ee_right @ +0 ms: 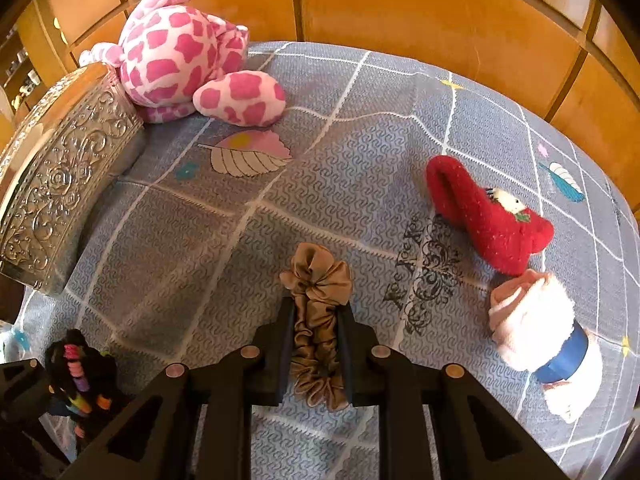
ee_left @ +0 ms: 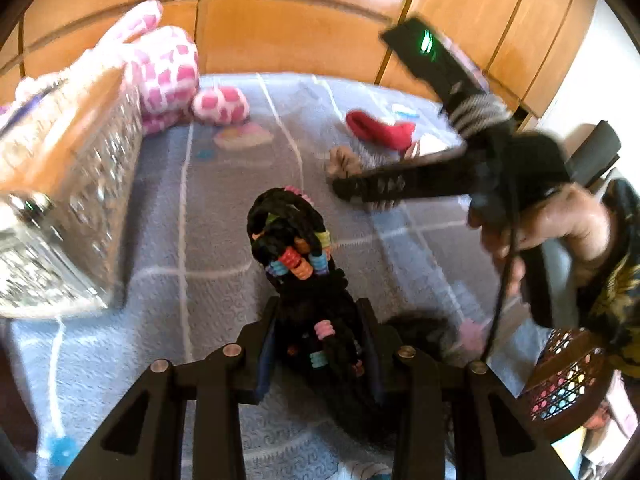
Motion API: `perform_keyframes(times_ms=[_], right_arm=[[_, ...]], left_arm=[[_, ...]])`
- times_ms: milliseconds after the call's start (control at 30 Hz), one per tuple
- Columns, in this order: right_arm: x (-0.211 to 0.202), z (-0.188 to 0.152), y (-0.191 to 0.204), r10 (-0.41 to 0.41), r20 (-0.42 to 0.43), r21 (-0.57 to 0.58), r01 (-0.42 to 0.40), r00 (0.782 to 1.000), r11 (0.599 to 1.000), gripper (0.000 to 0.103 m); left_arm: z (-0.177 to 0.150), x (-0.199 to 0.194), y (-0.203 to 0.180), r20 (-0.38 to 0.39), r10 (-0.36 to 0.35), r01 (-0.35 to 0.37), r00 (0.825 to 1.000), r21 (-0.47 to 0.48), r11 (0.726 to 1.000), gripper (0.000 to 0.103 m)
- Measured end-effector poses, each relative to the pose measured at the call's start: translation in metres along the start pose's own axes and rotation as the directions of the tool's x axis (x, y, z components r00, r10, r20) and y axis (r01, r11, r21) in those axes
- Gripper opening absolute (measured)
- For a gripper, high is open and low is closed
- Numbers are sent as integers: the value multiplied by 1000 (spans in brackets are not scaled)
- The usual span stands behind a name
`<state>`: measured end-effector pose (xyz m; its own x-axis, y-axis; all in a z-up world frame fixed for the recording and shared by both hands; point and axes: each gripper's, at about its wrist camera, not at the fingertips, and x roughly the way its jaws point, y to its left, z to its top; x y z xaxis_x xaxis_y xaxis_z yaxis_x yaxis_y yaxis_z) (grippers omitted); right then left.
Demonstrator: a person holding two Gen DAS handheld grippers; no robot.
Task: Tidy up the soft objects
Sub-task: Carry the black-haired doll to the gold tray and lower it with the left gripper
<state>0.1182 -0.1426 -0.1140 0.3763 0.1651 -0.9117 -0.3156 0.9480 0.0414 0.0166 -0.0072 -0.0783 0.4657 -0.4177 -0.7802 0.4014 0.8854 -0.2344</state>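
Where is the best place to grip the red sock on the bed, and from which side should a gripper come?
Probably the red sock's open cuff, the upper-left end in the right wrist view: it forms a raised loop, and the blanket beside it is bare. Coming from that side avoids the pink rolled cloth touching its toe. Both grippers are occupied now.

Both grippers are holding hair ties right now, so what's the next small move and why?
Probably carry the right gripper with its brown scrunchie left toward the silver box. Its fingers are shut on the scrunchie, the left gripper already grips the black bundle of hair ties, and the box sits apart at the left edge of the bedspread.
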Motion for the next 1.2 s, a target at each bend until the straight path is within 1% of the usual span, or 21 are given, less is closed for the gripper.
perform_keyframes(times_ms=[67, 167, 333, 500, 667, 900, 933, 1000, 1133, 1200], right_arm=[[-3, -5, -3, 0, 3, -1, 0, 1000, 1000, 19], [-1, 2, -1, -5, 8, -10, 5, 1000, 1000, 19], [0, 3, 2, -16, 16, -30, 16, 1000, 999, 19], [-1, 1, 6, -26, 20, -43, 27, 999, 999, 19], [-1, 0, 8, -32, 24, -51, 33, 999, 998, 19], [-2, 1, 7, -31, 24, -50, 33, 999, 998, 19], [-2, 1, 7, -31, 24, -49, 32, 999, 998, 19], [-2, 1, 7, -31, 24, -50, 32, 999, 998, 19], [-2, 1, 8, -36, 25, -57, 37, 999, 998, 19], [-2, 1, 8, -40, 26, -63, 42, 999, 997, 19]], left_arm=[[2, -11, -2, 25, 1, -1, 1000, 11, 1000, 36], [1, -29, 0, 46, -15, 15, 999, 12, 1000, 36], [-7, -60, 6, 83, -6, 5, 997, 10, 1000, 36], [-6, -87, 23, 131, 51, -47, 990, -33, 998, 36], [-6, -110, 41, 168, 122, -108, 978, -90, 990, 36], [-8, -141, 70, 212, 244, -213, 946, -158, 964, 36], [-10, -146, 77, 216, 270, -235, 938, -175, 956, 36], [-12, -153, 89, 219, 301, -258, 928, -204, 944, 36], [-21, -168, 117, 220, 388, -326, 895, -272, 906, 36], [-26, -173, 132, 212, 418, -346, 883, -307, 886, 36]])
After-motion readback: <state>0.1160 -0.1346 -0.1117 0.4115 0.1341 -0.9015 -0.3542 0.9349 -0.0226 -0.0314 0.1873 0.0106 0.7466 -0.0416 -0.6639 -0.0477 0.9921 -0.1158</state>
